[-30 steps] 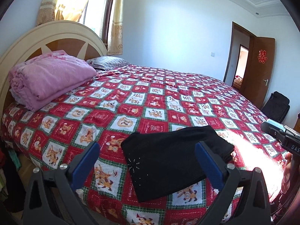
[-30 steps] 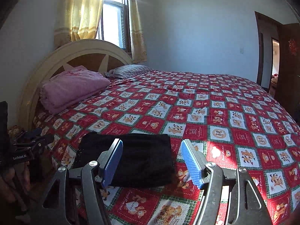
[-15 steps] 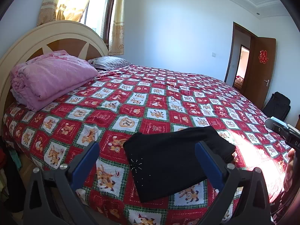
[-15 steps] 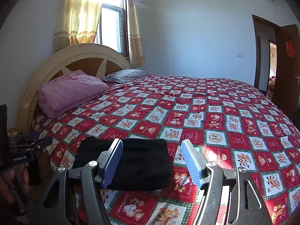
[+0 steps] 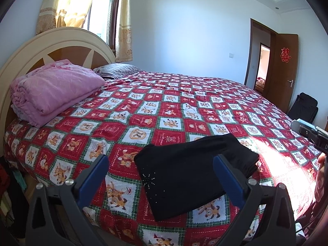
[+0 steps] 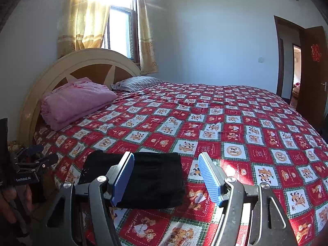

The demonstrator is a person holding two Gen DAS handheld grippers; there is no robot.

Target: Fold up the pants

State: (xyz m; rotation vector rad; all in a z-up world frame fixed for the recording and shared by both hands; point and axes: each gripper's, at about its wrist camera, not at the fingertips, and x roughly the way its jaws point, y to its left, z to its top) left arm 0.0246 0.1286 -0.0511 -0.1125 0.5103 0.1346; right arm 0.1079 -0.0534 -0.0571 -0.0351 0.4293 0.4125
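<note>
Black pants, folded into a thick rectangle, flat on red patchwork bedspread at near edge of bed. Small sparkly studs on near left portion of fabric. Left gripper raised above near edge, jaws spread wide, nothing between blue pads; pants seen between the fingers but apart from them. Right gripper likewise wide, empty, hovering just right of pants. Sun patch on bedspread right of pants. Folded pink blanket far left against cream headboard; striped pillow beyond it. Open brown door far right.
</note>
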